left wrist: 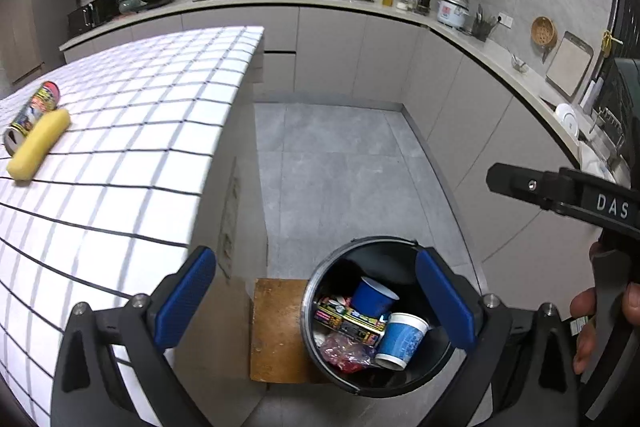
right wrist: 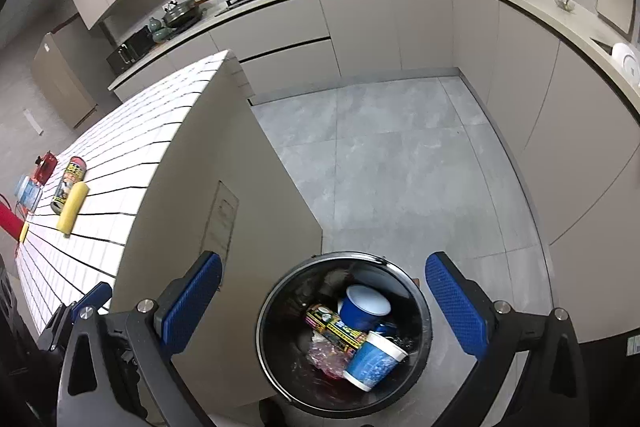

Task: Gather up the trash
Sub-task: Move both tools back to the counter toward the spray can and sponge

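A black round bin [left wrist: 320,291] [right wrist: 280,291] stands on the floor beside the tiled counter. It holds two blue paper cups [left wrist: 402,339] [right wrist: 374,359], a printed can [left wrist: 348,319] [right wrist: 334,325] and crumpled red plastic [left wrist: 344,349]. My left gripper [left wrist: 316,299] is open and empty above the bin. My right gripper [right wrist: 324,299] is open and empty above the bin too; its body also shows in the left wrist view [left wrist: 560,191]. On the tiled counter [left wrist: 132,131] [right wrist: 132,147] lie a printed can [left wrist: 34,111] [right wrist: 70,183] and a yellow roll [left wrist: 38,145] [right wrist: 72,209].
A wooden board [left wrist: 276,331] lies on the floor by the bin. More items sit at the counter's far end: a red object [right wrist: 45,166], a pale blue jar [right wrist: 28,191]. Kitchen cabinets and a worktop [left wrist: 360,7] with pans run along the back and right. Grey floor tiles [right wrist: 400,163] lie between.
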Tool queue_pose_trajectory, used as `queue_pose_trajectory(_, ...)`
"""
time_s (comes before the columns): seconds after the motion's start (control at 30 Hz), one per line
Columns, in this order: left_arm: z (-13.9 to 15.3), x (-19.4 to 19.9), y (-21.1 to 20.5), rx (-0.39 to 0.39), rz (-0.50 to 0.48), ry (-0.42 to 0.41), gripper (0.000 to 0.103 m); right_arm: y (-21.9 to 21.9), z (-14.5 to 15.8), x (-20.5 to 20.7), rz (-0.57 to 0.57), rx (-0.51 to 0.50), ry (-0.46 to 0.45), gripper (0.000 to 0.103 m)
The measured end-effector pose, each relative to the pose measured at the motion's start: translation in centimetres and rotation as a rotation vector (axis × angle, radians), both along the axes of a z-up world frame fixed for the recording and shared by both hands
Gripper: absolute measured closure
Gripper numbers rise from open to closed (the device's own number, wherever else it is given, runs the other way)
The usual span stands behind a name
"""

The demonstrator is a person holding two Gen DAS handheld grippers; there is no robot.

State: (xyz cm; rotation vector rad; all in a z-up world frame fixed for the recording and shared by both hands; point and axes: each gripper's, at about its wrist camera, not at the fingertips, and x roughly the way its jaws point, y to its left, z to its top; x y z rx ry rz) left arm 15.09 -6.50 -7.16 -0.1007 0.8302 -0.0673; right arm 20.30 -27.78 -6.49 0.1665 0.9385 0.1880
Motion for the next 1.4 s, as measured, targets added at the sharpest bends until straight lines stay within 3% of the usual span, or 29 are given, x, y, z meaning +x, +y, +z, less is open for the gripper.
queue_pose_trajectory(0.27,2.3,-0.6,3.2,-0.003,0.043,-0.045,0.002,3.7,2.6,-0.1,0.050,0.003,-0.043,0.000)
queue_pose_trajectory(0.53,3.6,-1.5,10.2,0.001,0.148,-0.076,0.002,10.5,4.2,-0.1,0.139,0.018,-0.069,0.000)
queue_pose_trajectory(1.07,2.7,-5.1,27.0,0.011,0.373,-0.059,0.002,28.4,4.2,-1.2,0.356,0.013,-0.073,0.000)
queue_pose_trajectory(1.4,1.4,-5.7,35.6,0.018,0.437,-0.037,0.002,39.3,2.7,-0.5,0.430,-0.008,-0.050,0.000)
